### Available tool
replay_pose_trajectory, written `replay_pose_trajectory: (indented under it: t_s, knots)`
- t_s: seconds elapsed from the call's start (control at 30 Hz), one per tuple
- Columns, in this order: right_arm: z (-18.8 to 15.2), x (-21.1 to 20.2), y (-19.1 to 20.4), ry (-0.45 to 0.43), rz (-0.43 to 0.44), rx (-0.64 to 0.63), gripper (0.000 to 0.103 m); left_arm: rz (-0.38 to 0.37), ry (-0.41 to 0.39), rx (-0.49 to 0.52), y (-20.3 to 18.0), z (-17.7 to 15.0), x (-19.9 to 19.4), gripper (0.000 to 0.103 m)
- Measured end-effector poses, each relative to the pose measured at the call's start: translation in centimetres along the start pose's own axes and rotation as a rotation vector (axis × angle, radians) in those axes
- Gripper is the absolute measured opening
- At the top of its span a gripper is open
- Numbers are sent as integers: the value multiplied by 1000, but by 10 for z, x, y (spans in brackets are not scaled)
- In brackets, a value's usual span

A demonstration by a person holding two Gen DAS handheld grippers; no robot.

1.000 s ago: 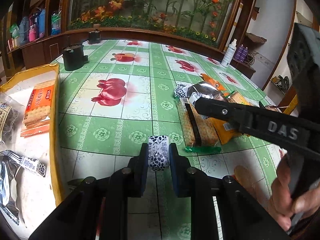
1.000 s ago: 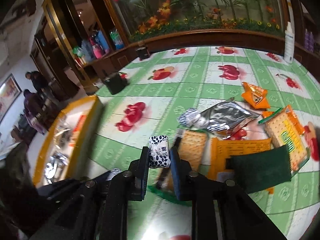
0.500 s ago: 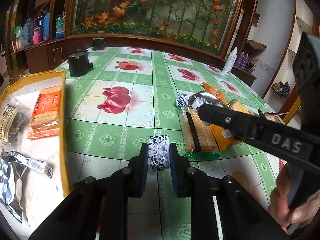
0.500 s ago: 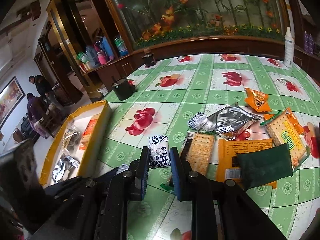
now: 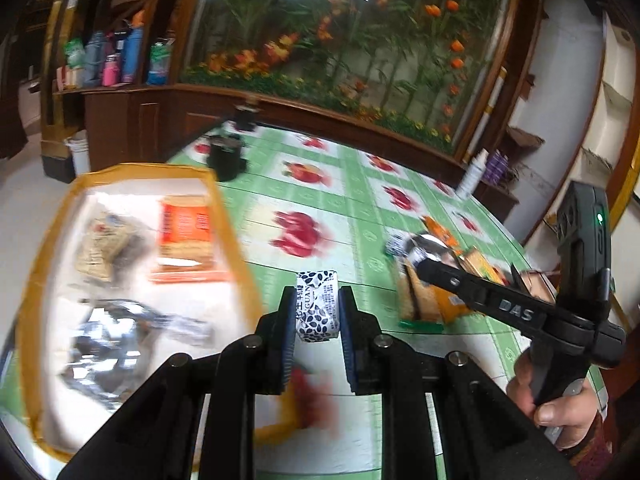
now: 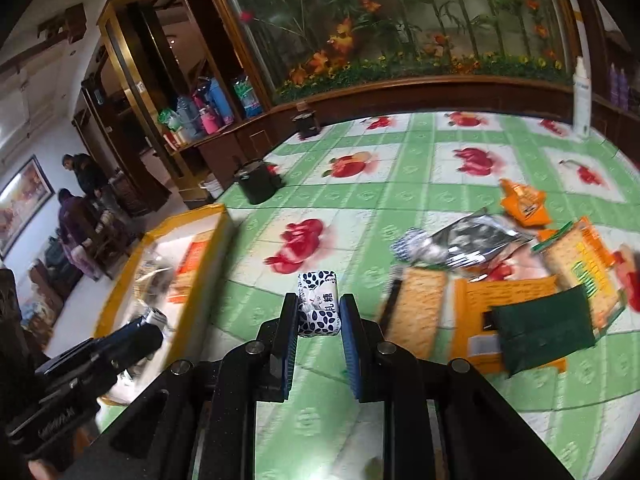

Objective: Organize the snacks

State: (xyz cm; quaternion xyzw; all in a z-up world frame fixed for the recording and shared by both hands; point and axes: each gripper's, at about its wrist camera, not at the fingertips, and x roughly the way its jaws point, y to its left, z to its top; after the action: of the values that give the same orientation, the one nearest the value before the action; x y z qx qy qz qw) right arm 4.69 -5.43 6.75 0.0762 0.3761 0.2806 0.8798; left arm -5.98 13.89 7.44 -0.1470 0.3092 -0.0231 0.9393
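Observation:
My left gripper is shut on a small white candy with a black leaf pattern, held above the right edge of the yellow-rimmed tray. My right gripper is shut on a second leaf-patterned candy, held above the table right of the tray. The tray holds an orange cracker pack and silver packets. Loose snacks lie at the right: a cracker pack, a silver bag and an orange packet.
The green tablecloth with red fruit prints covers the table. A black pot stands behind the tray, a white bottle at the far right. The right gripper's body crosses the left wrist view. People stand far left.
Both grippers have lifted and swung left toward the tray, each still holding its candy. The tray now fills more of the left wrist view, which is blurred by motion.

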Motion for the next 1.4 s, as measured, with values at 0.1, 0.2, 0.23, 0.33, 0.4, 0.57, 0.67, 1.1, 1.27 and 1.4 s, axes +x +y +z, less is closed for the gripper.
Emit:
replay_pose_trajectory:
  t_s: [0.1,0.2,0.23,0.33,0.4,0.57,0.67,1.1,1.27,1.4]
  knots:
    - [-2,2,19,1,35,-8,23,46,-15,-43,28,0,-10,19]
    - [-8,3,49,-11,71,-55,23,93,-23,-83,52,-3,-15,19]
    - [-10,4,59,-11,88,-71,23,108,-23,-94,60,-4,-16,19]
    - [-19,12,95,2,139,-134,23,158,-28,-115,81,-9,-20,19]
    - [-27,23,118,34,168,-178,23,189,-33,-118,89,-13,-21,19]
    - [-51,48,163,99,166,-313,23,209,-10,-162,110,-25,-20,19]
    - [-60,64,172,150,158,-349,23,212,-27,-177,114,-25,-22,19]
    - [-77,81,178,194,71,-435,23,236,35,-160,112,-25,-11,19]
    - [-81,79,184,184,43,-472,24,237,36,-160,112,-25,-11,20]
    - [-83,78,186,176,32,-486,23,243,37,-160,112,-24,-11,21]
